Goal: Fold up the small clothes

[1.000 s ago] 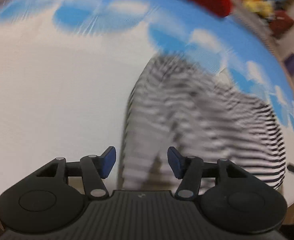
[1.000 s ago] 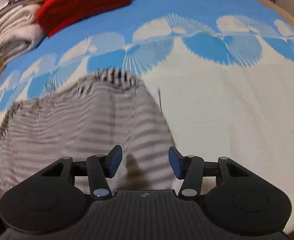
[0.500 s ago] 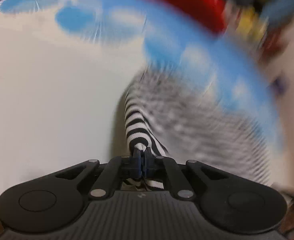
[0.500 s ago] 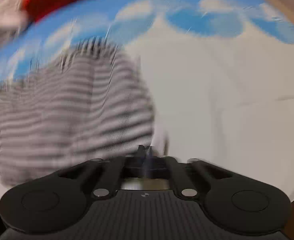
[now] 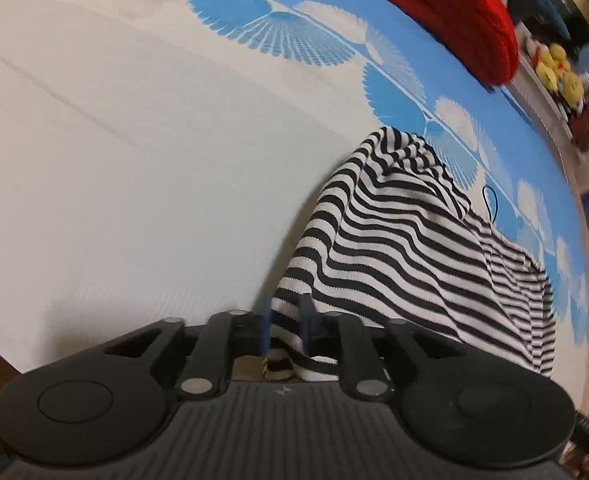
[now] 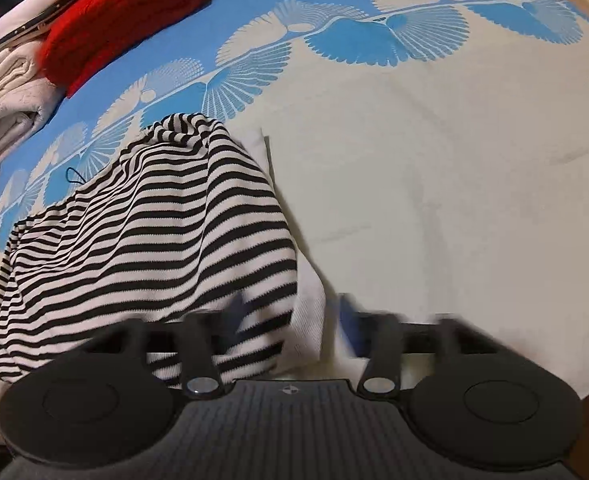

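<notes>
**Desk:** What fills the frame?

**Photographer:** A cream bed cover (image 6: 454, 168) with a blue border of fan shapes along its far side spreads under everything. On it, near the front edge, lies a black-and-white striped top (image 6: 142, 240). It is rumpled and humped up at its far end, where it reaches the blue band.

**Desk:** And behind it?

**Photographer:** A folded red knit (image 6: 122, 12) sits on the far blue strip. To its left is a stack of folded cream cloth (image 6: 6, 96), touching it. From the left wrist camera, a few yellow soft toys (image 5: 554, 68) show beyond the bed's right edge, too small to make out.

**Desk:** The grippers?

**Photographer:** Each is at a near corner of the top. The left gripper (image 5: 285, 320) has a striped corner standing between its blue pads. Its jaws have just been opening, and a narrow gap now shows, so they look slack on the cloth rather than clamped. The right gripper (image 6: 290, 316) is blurred. Its jaws have just been opening too and now stand wide. The top's white ribbed edge (image 6: 310, 320) lies between them, and the pads are clear of it.

**Desk:** Anything smaller?

**Photographer:** A thin black loop (image 6: 74, 176) sticks out at the top's far edge, lying on the blue border.
</notes>
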A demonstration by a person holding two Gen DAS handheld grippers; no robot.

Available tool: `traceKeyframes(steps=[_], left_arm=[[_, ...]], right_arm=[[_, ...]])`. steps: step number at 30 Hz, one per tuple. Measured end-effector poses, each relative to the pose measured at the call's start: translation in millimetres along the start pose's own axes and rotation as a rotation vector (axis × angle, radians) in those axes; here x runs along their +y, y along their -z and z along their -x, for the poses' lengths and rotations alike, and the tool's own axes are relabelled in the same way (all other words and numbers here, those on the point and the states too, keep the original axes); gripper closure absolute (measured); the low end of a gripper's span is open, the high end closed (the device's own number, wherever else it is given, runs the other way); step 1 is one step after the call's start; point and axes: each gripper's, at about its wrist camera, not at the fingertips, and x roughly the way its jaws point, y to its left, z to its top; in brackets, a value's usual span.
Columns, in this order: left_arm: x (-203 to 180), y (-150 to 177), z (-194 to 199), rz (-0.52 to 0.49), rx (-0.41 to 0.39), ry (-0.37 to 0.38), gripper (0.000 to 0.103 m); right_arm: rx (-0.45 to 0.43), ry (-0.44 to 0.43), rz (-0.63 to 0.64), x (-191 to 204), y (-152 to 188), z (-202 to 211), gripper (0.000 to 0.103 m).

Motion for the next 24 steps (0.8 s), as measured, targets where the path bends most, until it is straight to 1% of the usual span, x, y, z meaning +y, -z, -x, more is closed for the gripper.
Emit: traceKeyframes(steps=[1,4,6,7,8,9,10,11,12,13,14,15,16,17,18,19,20,21,22,24], left_arm=[[-1,0,-4,0.003,0.015,-0.002,0.071],[-8,-1,-16,-0.031,0.06,-0.009,0.056],[-12,2,-19,-0.067,0.075,-0.028,0.055],[-12,3,-22,-0.08,0.081,-0.035,0.055],[-13,2,-24,-0.094,0.087,-0.038,0.056],[-13,4,-25,-0.112,0.091,-0.04,0.06],[-19,6,-29,-0.133,0.084,-0.043,0.083],[-22,6,-28,-0.16,0.066,-0.053,0.096],[-26,6,-24,-0.188,0.026,-0.069,0.099],[-27,6,-18,-0.202,-0.012,-0.07,0.099],[-27,6,-12,-0.206,-0.04,-0.056,0.099],[-25,5,-11,-0.204,-0.044,-0.054,0.099],[-21,6,-14,-0.195,-0.024,-0.072,0.099],[-17,7,-19,-0.18,0.016,-0.099,0.099],[-14,9,-25,-0.172,0.056,-0.124,0.099],[-13,11,-31,-0.177,0.089,-0.15,0.099],[-14,12,-35,-0.188,0.105,-0.171,0.098],[-15,13,-36,-0.198,0.11,-0.197,0.097],[-16,13,-35,-0.2,0.097,-0.216,0.096],[-19,10,-23,-0.184,0.027,-0.207,0.095]], right_arm=[[0.012,-0.002,0.003,1,-1,-4,0.041],[0.052,0.009,0.02,7,-2,-18,0.041],[0.069,0.025,0.047,11,0,-25,0.042],[0.075,0.027,0.057,12,-1,-26,0.049],[0.072,0.025,0.063,12,0,-26,0.071],[0.056,0.02,0.06,12,-2,-23,0.082],[0.029,0.01,0.049,11,-3,-18,0.089],[-0.008,-0.02,0.027,8,-6,-10,0.094],[-0.043,-0.048,0.003,4,-6,-2,0.094],[-0.076,-0.064,-0.015,0,-7,5,0.096],[-0.098,-0.065,-0.027,-3,-7,10,0.096],[-0.101,-0.045,-0.04,-7,-6,12,0.097],[-0.084,-0.004,-0.046,-10,-5,9,0.097],[-0.05,0.05,-0.035,-12,-3,3,0.1],[-0.01,0.1,-0.016,-11,-1,-4,0.1],[0.032,0.124,-0.004,-10,2,-11,0.1],[0.062,0.132,0.002,-7,5,-16,0.1],[0.061,0.139,0.015,-5,5,-16,0.1],[0.042,0.144,0.027,-1,4,-14,0.1],[-0.015,0.139,0.041,5,1,-7,0.098]])
